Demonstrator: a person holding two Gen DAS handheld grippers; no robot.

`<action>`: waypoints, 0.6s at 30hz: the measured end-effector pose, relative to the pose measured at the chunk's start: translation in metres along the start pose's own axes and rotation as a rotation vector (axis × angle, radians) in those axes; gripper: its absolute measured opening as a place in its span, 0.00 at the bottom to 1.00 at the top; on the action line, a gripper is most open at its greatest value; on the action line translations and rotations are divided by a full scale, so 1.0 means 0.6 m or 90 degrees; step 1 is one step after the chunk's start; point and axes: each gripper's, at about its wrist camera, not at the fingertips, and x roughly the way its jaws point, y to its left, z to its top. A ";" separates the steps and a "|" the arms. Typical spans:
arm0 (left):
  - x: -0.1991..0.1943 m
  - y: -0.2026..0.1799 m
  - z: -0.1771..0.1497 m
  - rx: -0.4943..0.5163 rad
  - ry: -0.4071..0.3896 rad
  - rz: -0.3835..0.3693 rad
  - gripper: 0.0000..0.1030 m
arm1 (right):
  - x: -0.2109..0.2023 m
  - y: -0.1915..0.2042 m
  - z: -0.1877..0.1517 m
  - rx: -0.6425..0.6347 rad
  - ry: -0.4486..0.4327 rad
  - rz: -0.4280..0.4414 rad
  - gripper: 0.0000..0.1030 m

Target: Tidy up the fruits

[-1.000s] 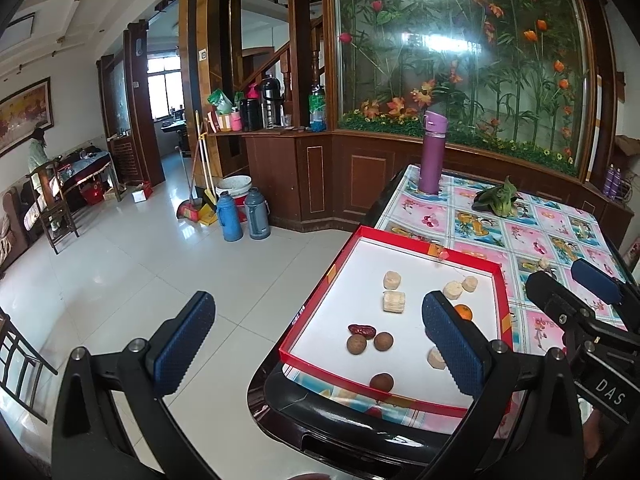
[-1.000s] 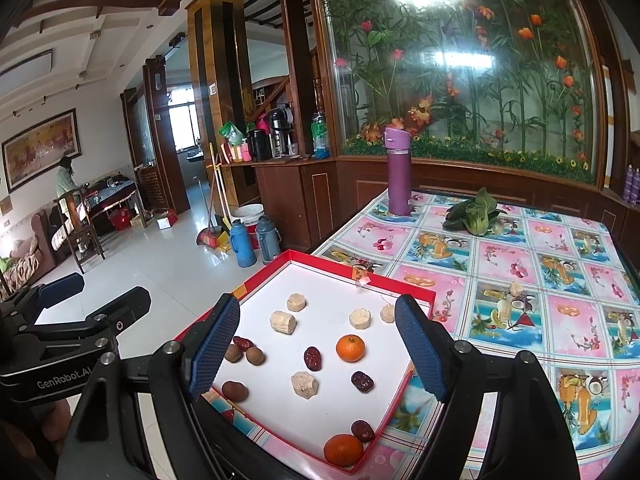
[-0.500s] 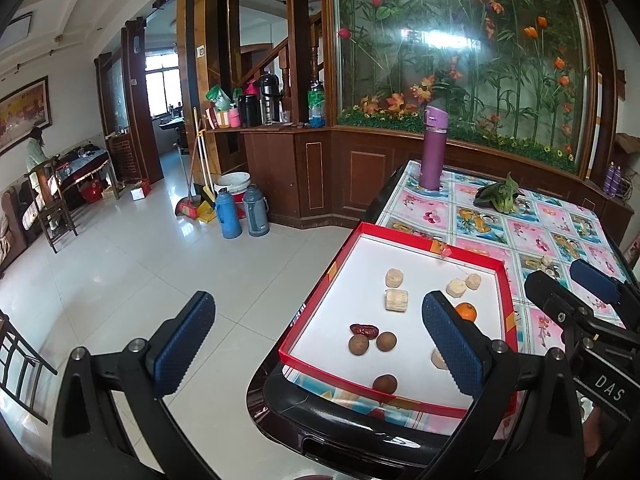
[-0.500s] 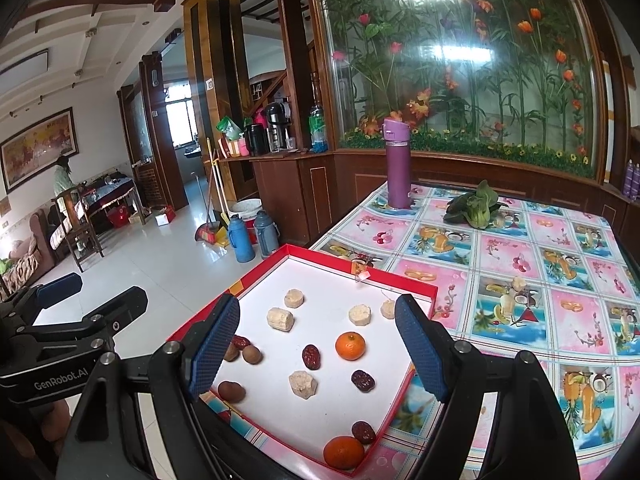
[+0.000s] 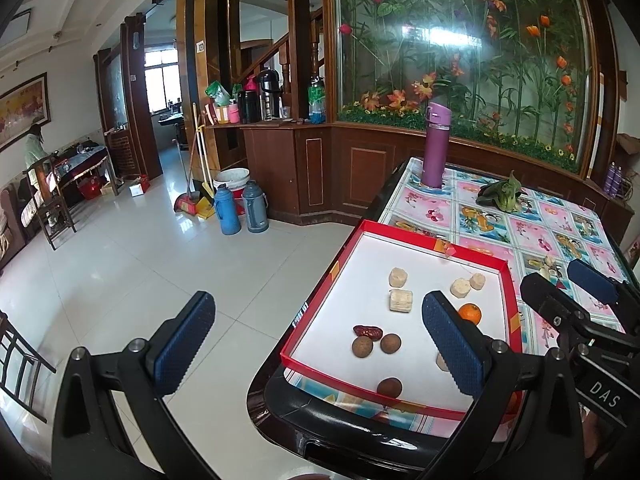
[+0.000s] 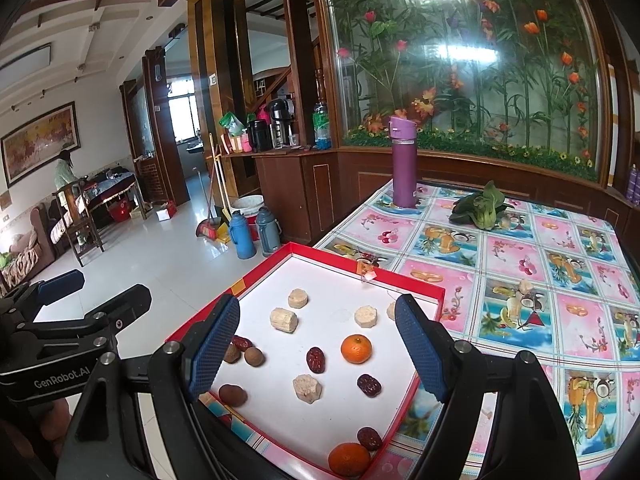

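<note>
- Two grippers hover with fingers spread wide and nothing between them: the left gripper (image 5: pixel 318 344) at the lower centre of its view, the right gripper (image 6: pixel 318 352) low in its own.
- Between the right gripper's blue pads (image 6: pixel 420 354) lies the red-rimmed tray (image 6: pixel 416 284) on the tabletop (image 6: pixel 520 248).
- On its white floor sit an orange (image 6: pixel 356 348) mid-frame, a second orange (image 6: pixel 349 459) at the bottom edge, dark red dates (image 6: pixel 315 359), brown round fruits (image 6: pixel 254 357) to the left, and pale cut chunks (image 6: pixel 284 320) scattered above.
- Farther up stand a purple bottle (image 6: pixel 404 162) and, to its right, a leafy green vegetable (image 6: pixel 480 210).
</note>
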 end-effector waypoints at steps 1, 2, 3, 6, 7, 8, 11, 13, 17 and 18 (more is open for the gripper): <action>0.000 0.000 0.000 0.000 -0.001 0.001 1.00 | 0.000 0.000 0.000 0.000 0.000 0.000 0.77; 0.001 0.000 -0.001 0.001 -0.001 -0.001 1.00 | 0.000 0.000 0.000 0.000 0.000 0.000 0.77; 0.003 0.001 0.000 0.001 0.001 0.000 1.00 | 0.000 0.000 0.000 0.000 0.000 -0.001 0.77; 0.008 -0.001 0.002 0.002 0.001 0.000 1.00 | 0.001 0.000 0.000 0.001 0.000 0.000 0.77; 0.008 0.000 0.002 0.004 0.001 0.002 1.00 | 0.002 0.000 0.000 0.002 0.001 0.000 0.77; 0.009 -0.001 0.001 0.004 0.002 0.003 1.00 | 0.002 0.001 0.000 0.001 0.003 0.000 0.77; 0.012 -0.001 0.003 0.003 0.003 0.002 1.00 | 0.006 0.000 0.001 0.005 0.005 0.002 0.77; 0.016 -0.002 0.007 0.004 0.003 0.004 1.00 | 0.010 0.000 0.001 0.005 0.007 0.003 0.77; 0.017 -0.012 0.008 0.013 -0.003 0.002 1.00 | 0.012 -0.003 0.001 0.007 0.007 0.006 0.77; 0.018 -0.015 0.009 0.018 -0.004 0.002 1.00 | 0.013 -0.007 0.001 0.009 0.009 0.007 0.77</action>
